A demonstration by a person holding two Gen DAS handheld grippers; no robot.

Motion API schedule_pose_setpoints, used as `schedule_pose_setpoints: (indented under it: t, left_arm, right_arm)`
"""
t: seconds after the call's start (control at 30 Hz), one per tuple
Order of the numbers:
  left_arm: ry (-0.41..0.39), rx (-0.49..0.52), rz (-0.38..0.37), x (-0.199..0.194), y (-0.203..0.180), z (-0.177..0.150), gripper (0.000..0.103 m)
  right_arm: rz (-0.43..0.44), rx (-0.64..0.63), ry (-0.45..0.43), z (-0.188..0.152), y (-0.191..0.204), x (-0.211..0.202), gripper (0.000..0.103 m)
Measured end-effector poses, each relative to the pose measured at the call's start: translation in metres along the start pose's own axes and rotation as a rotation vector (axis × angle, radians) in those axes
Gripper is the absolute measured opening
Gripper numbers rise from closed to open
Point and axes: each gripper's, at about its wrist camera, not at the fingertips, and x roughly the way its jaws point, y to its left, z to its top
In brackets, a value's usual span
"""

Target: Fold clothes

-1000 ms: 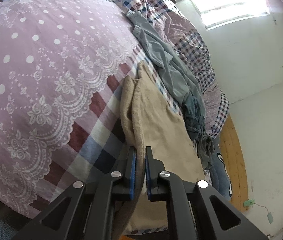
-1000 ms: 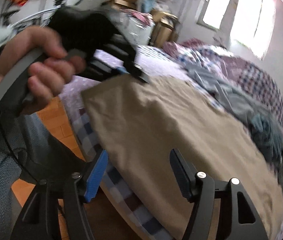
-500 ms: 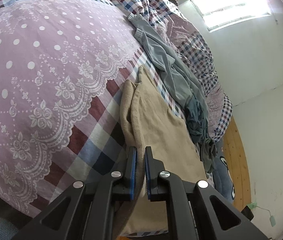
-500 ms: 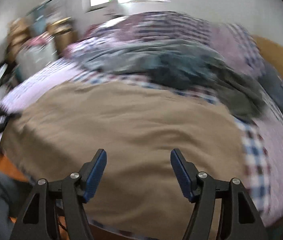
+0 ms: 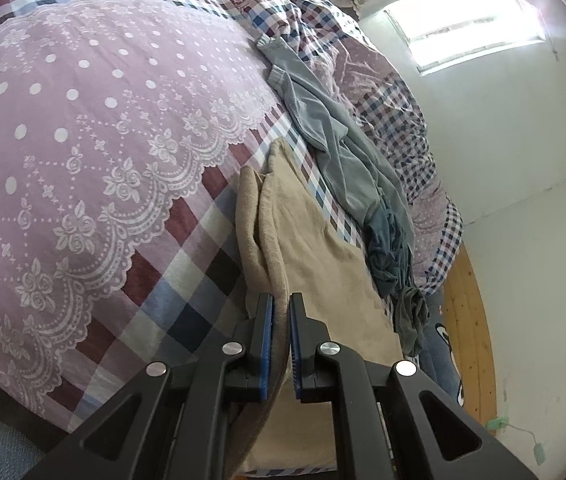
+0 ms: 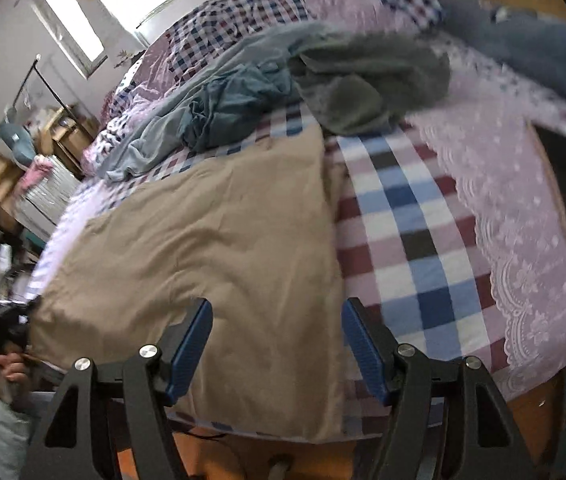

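Pinching the near-left corner of the tan garment (image 6: 211,248), spread flat on the near part of the bed (image 6: 415,216), the left gripper (image 5: 281,336) holds while the right gripper (image 6: 277,344), wide open and empty, hovers over the near-right corner and should grab it squarely for an even fold.
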Motion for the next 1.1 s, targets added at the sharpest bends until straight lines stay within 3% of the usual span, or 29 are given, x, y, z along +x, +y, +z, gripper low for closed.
schedule_pose_setpoints:
  t: [0.23,0.43,0.67,0.83,0.87,0.9,0.97,1.1]
  left_arm:
    - [-0.018,-0.028,0.024,-0.002,0.006,0.002,0.007]
    - [-0.035,-0.025,0.041,-0.007,0.008,0.001,0.007]
    - [-0.023,0.003,0.052,-0.006,0.005,-0.002,0.007]
    - [-0.006,0.008,0.103,-0.002,0.006,-0.004,0.008]
    - [-0.005,0.004,0.114,-0.001,0.007,-0.004,0.016]
    - [0.000,-0.009,0.123,-0.001,0.010,-0.004,0.033]
    - [0.009,-0.035,0.140,0.001,0.016,-0.005,0.054]
    - [0.048,-0.040,0.170,0.009,0.021,-0.008,0.055]
  right_arm:
    - [0.157,0.063,0.142,0.006,-0.039,0.011,0.071]
    - [0.173,0.008,0.234,0.007,-0.047,0.033,0.073]
    - [0.295,-0.015,0.221,0.003,-0.044,0.033,0.073]
    - [0.261,0.028,0.197,0.001,-0.050,0.029,0.072]
    - [0.241,0.027,0.179,0.001,-0.050,0.026,0.072]
    - [0.220,0.022,0.161,0.001,-0.048,0.023,0.072]
    - [0.192,0.016,0.119,0.002,-0.043,0.017,0.073]
    - [0.206,-0.010,0.046,0.000,-0.026,0.008,0.072]
